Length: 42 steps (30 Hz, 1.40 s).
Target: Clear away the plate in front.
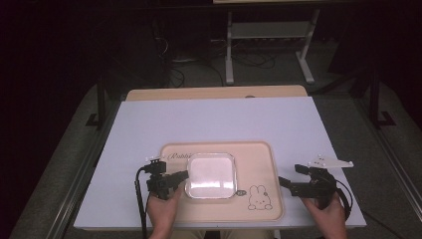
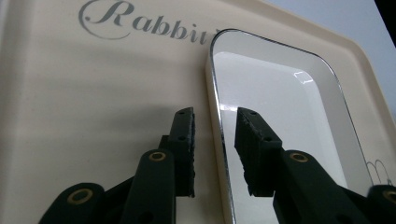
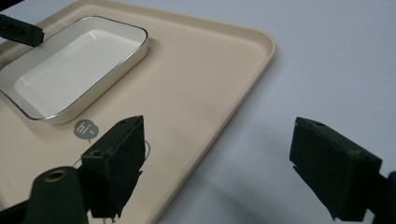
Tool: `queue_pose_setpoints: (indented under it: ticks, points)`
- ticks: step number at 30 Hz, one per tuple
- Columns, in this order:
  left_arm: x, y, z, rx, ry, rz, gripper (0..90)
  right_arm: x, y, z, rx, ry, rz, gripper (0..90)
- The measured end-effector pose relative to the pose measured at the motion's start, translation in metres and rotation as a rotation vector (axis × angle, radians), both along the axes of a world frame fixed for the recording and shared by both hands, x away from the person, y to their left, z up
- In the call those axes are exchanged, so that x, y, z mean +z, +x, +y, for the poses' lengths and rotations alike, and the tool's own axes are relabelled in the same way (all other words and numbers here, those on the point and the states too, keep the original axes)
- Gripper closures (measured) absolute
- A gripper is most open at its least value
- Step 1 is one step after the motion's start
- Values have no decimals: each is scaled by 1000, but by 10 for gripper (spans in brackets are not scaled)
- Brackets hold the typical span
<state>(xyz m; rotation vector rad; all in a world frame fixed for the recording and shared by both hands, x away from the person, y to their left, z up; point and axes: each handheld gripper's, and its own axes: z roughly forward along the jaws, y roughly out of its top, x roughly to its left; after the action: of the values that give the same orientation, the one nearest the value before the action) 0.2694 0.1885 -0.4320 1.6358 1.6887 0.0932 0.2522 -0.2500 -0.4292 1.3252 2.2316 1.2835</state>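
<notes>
black fingers (image 2: pixel 184 140) astride glossy white dish (image 2: pixel 280 116) rim

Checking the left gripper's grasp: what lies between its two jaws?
The white dish's rim, in the left gripper view; the jaws straddle it without touching.

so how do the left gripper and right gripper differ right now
The left gripper has its jaws narrowly apart, straddling the rim of the white dish; the right gripper is spread wide around nothing. The left sits over the beige tray, while the right straddles the tray's edge, one jaw over the table. Both have black jaws.
</notes>
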Motion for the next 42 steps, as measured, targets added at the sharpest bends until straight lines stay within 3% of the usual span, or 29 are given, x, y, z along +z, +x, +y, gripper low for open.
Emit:
queue_pose_setpoints:
  ticks: [2, 7, 19, 30, 42]
  points:
    - [2, 0, -1, -18, 19, -14, 661, 0, 0, 0, -1, -2, -1, 172]
    - [4, 2, -1, -81, 19, -19, 616, 0, 0, 1, -4, -9, 1, 172]
    - [8, 4, 6, -137, -6, -47, 578, 0, -2, -2, -13, -5, 4, 173]
    - [12, 5, 7, -210, 32, -81, 551, 1, -1, -1, -10, -7, -4, 171]
    - [13, 4, 18, -292, 35, -120, 501, 1, -1, -2, -12, -12, 2, 167]
